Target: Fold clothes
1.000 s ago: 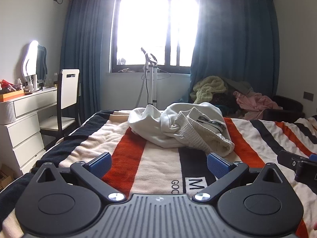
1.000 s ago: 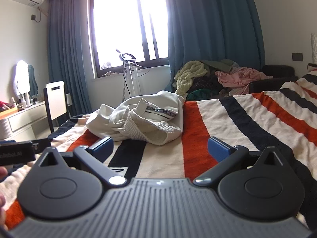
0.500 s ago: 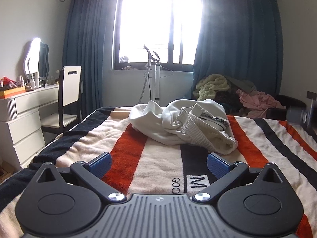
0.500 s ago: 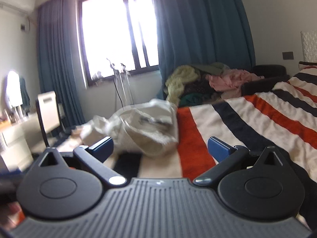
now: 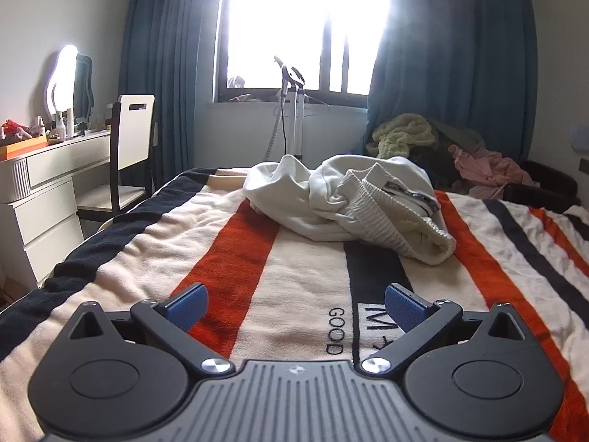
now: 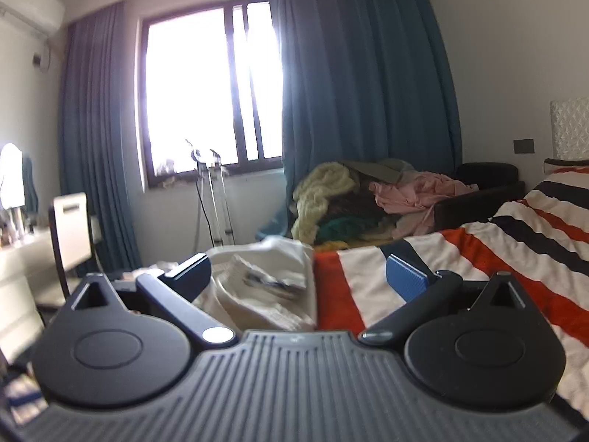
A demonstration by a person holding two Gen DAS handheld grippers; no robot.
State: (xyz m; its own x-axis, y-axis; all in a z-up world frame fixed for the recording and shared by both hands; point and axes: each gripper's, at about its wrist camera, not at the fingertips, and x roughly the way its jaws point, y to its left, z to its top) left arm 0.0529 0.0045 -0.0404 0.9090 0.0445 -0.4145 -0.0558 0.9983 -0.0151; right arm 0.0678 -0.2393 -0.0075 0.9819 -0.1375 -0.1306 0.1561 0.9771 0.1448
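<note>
Both cameras have closed in on the bed over the last second: the right gripper (image 6: 298, 276) has run forward fast enough to blur its own view, and the cream garment (image 6: 265, 287) that sat well ahead of it now shows right between its fingers. The other gripper, visible low at the side of each view a second ago, has dropped out of both.

The left gripper (image 5: 294, 307) hangs over the near edge of the striped blanket (image 5: 228, 258), jaws spread wide, nothing held. The right gripper's jaws are spread wide too, also empty.

Risks from here, as I judge them. The cream garment (image 5: 346, 206) is a crumpled heap, layers rolled over one another, ribbed hem curled on top. A pinch into the bulk could take several layers at once, and then it lifts as a lump and won't spread flat. At this speed the right fingers could also push the pile toward the far edge, or bite the plush blanket underneath along with the cloth.

Position: in the left view the garment lies at the far middle of the bed, well ahead and slightly right of the fingers. In the right view it is just beyond the fingertips, toward the left finger; contact cannot be told.
</note>
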